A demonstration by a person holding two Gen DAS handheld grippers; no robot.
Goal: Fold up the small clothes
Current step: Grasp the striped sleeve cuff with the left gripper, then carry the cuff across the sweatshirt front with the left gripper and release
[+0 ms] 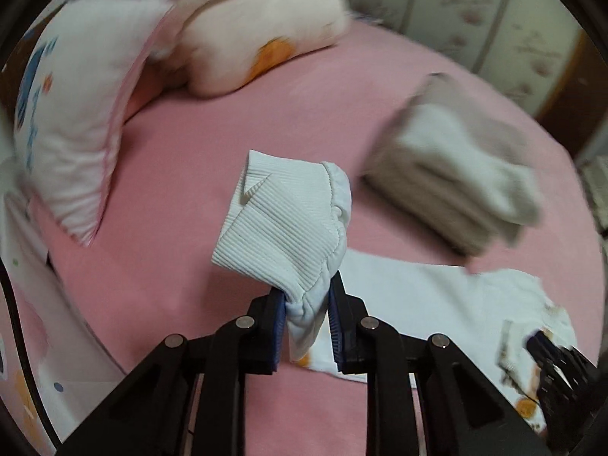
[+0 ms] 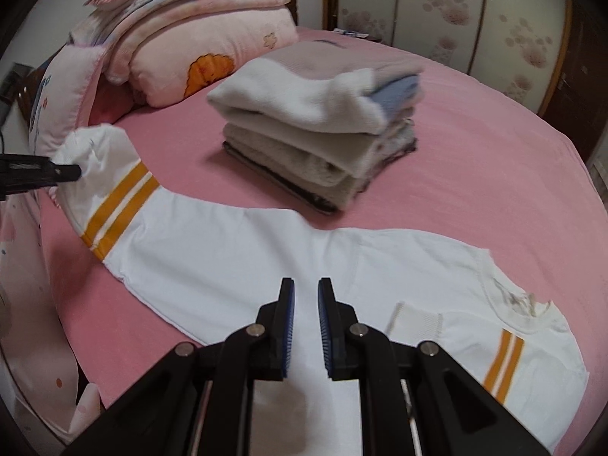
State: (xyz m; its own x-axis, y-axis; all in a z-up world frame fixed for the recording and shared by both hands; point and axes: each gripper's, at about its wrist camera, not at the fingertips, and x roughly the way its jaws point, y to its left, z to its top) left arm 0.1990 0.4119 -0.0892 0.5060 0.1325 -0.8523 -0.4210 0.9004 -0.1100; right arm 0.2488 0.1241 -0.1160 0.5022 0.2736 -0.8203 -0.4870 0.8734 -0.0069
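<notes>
A small white shirt [image 2: 243, 250] with orange stripes on its sleeves lies spread on the pink bed sheet [image 2: 475, 174]. My left gripper [image 1: 306, 304] is shut on the ribbed cuff of its left sleeve [image 1: 281, 224] and holds it lifted off the bed. In the right wrist view the left gripper [image 2: 72, 170] shows at the far left, holding the raised sleeve [image 2: 110, 190]. My right gripper [image 2: 304, 296] is open and empty, just above the shirt's body. The right gripper shows in the left wrist view [image 1: 547, 353] at the lower right, over the shirt [image 1: 429, 304].
A stack of folded clothes [image 2: 319, 129] stands on the bed behind the shirt, also seen in the left wrist view [image 1: 452, 178]. Pillows and folded blankets [image 2: 197, 41] lie at the back left. A flower-patterned wardrobe [image 2: 456, 15] stands behind the bed.
</notes>
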